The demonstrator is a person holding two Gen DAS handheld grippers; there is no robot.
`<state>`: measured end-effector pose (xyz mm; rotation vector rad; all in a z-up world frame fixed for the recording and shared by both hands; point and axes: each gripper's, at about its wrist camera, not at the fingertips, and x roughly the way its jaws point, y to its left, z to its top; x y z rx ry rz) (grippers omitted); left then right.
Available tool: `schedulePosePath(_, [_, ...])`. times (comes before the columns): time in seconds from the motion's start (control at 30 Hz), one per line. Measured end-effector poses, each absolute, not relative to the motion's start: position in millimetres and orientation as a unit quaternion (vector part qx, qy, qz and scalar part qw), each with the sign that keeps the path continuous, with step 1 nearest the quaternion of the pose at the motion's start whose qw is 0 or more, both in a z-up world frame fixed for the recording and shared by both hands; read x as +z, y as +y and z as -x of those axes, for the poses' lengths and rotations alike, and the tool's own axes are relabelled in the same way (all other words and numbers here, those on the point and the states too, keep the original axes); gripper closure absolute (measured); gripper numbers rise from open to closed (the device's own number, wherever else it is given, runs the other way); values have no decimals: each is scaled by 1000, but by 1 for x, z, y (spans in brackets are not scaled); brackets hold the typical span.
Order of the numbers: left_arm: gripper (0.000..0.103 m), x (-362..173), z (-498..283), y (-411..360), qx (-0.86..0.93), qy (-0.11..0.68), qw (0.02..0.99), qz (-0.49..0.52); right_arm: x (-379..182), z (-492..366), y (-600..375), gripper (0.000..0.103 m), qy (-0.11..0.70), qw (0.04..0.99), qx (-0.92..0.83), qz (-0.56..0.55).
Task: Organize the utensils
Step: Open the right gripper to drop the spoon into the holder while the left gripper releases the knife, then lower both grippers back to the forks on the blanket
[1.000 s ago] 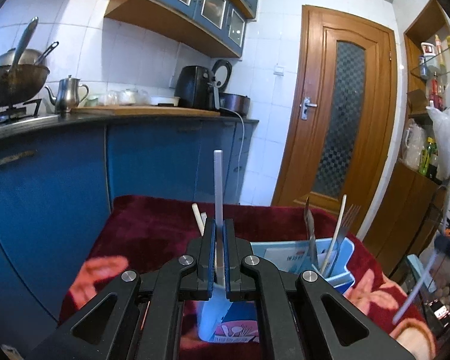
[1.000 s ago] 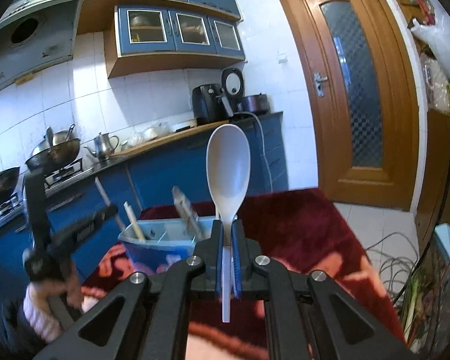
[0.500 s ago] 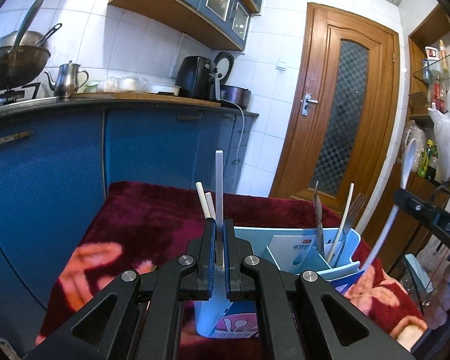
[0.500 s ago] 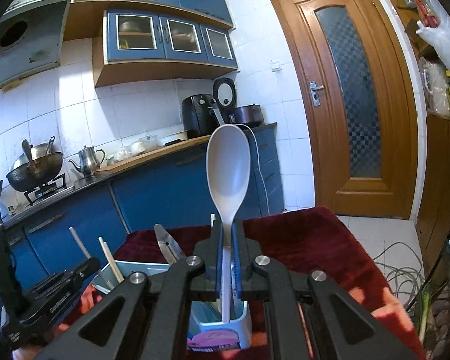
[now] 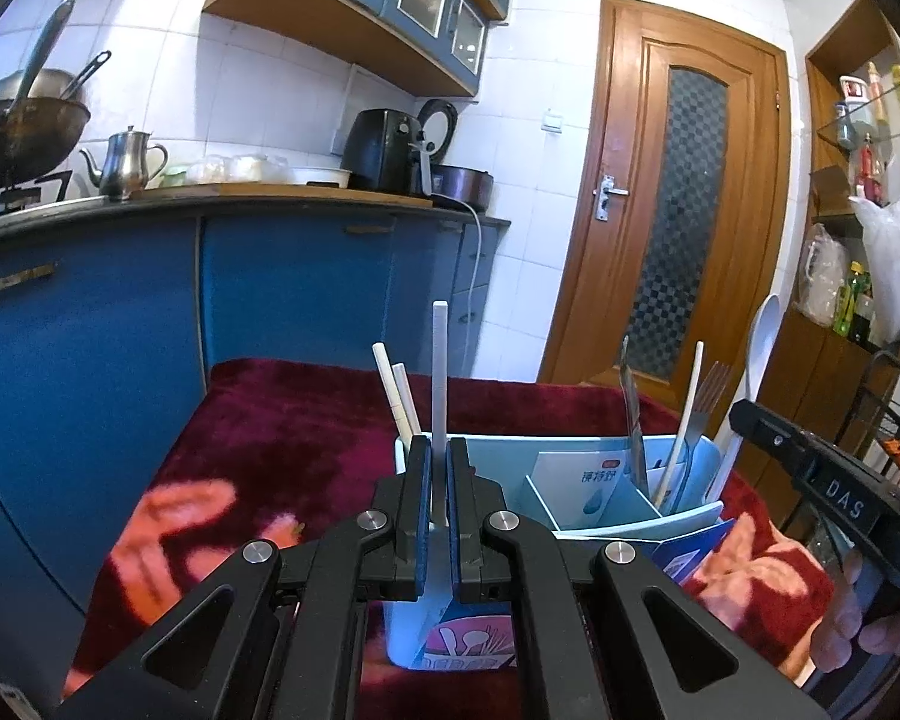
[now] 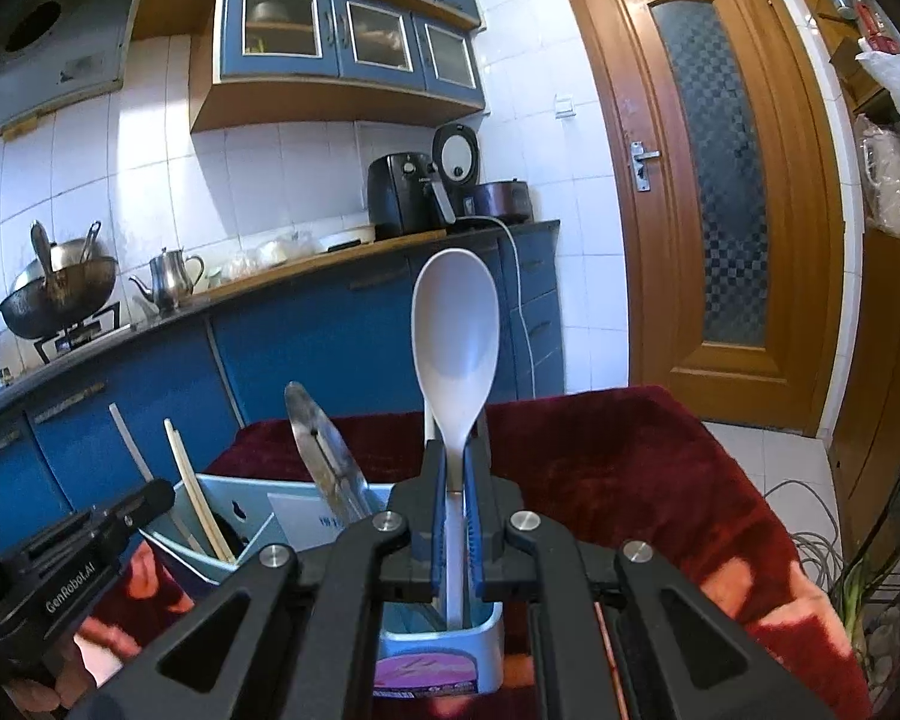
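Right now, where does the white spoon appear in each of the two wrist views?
Left wrist view: the white spoon stands at the right edge, above the holder's right end, held by the right gripper.
Right wrist view: the spoon fills the centre, upright between the gripper's fingers.
Shared landmark: the light blue utensil holder on the red cloth.

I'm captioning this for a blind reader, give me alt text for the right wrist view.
The right gripper clamps a white plastic spoon upright, bowl up, over a pale blue utensil caddy on a dark red blanket. A blue-cabinet kitchen and a wooden door stand behind.
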<state>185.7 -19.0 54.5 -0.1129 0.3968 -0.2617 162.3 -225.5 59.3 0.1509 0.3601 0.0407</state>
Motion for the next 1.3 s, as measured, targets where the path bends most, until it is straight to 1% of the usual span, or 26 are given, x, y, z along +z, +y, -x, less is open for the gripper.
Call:
schedulePosePath(0.17, [98, 54, -185, -21, -130, 196, 970, 55, 56, -161, -223, 95, 183, 981, 25, -66])
schedulePosePath(0.23, [95, 54, -185, -21, -129, 196, 971, 56, 54, -161, -222, 86, 184, 980, 26, -65])
schedulePosePath(0.3, [92, 54, -184, -21, -126, 195, 971, 55, 54, -161, -223, 83, 185, 980, 29, -70])
schedulePosePath(0.63, [87, 62, -179, -17, -127, 210, 967, 68, 60, -155, -224, 79, 181, 979, 38, -82])
schedulePosePath(0.7, [82, 65, -175, -15, -128, 210, 967, 70, 63, -151, -224, 78, 180, 979, 41, -83])
schedulePosePath(0.83, [78, 72, -161, -14, -129, 207, 968, 60, 70, -138, -225, 77, 180, 978, 49, -88])
schedulePosePath(0.97, [71, 77, -144, -16, -131, 212, 967, 50, 78, -122, -224, 76, 184, 977, 52, -91])
schedulePosePath(1.03, [69, 78, -133, -16, -133, 219, 966, 44, 81, -111, -224, 74, 186, 976, 53, -96])
schedulePosePath(1.13, [64, 79, -121, -15, -131, 228, 964, 34, 82, -93, -225, 70, 192, 974, 55, -104])
schedulePosePath(1.23, [61, 78, -107, -13, -129, 240, 962, 31, 79, -80, -223, 69, 203, 972, 55, -108])
schedulePosePath(1.3, [56, 76, -97, -10, -128, 247, 960, 35, 74, -71, -220, 68, 218, 968, 57, -111])
